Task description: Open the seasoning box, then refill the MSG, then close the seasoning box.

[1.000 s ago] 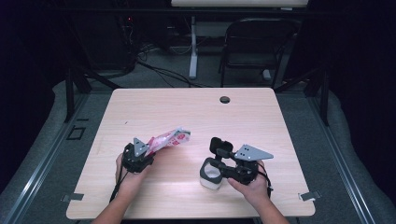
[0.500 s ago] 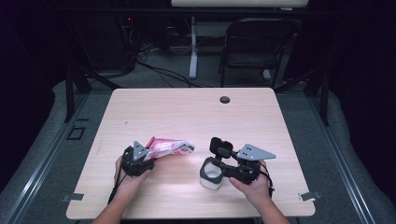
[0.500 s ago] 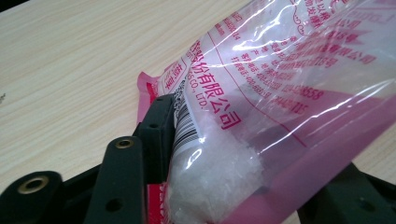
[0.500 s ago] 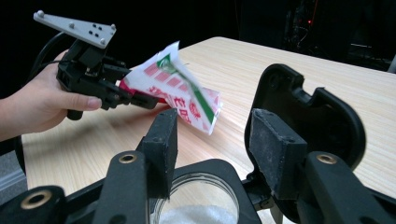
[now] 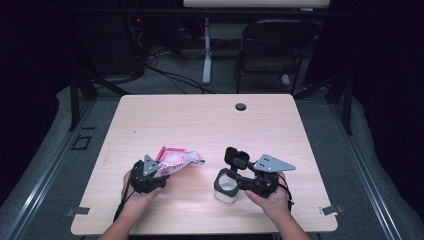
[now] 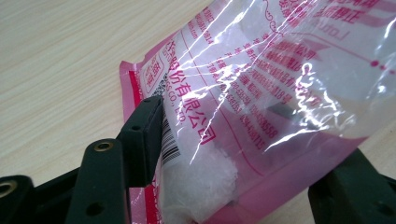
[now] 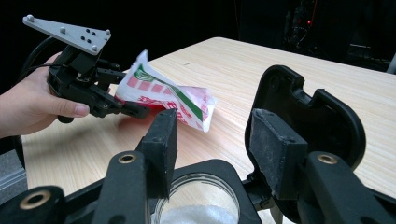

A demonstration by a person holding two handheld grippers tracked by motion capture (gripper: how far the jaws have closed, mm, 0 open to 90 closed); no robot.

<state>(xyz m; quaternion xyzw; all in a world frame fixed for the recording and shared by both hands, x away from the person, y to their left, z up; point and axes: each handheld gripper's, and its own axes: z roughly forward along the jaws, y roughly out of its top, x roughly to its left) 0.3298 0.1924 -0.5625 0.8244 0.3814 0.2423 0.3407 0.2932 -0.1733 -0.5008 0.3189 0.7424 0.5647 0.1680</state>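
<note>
L gripper (image 5: 159,175) at the table's 7 o'clock – jaws just opening, now wide, the pink bag (image 5: 176,157) lying between them on the table, pads not pressing. R gripper (image 5: 231,172) at 5 o'clock – jaws wide apart, poised over an open jar (image 5: 226,186) w/ white grains; whether it grips the jar, can't tell.

Overhead light brightens the table (image 5: 200,120); surroundings stay dark. Glare streaks the bag (image 6: 261,84); near jaws blur.
</note>
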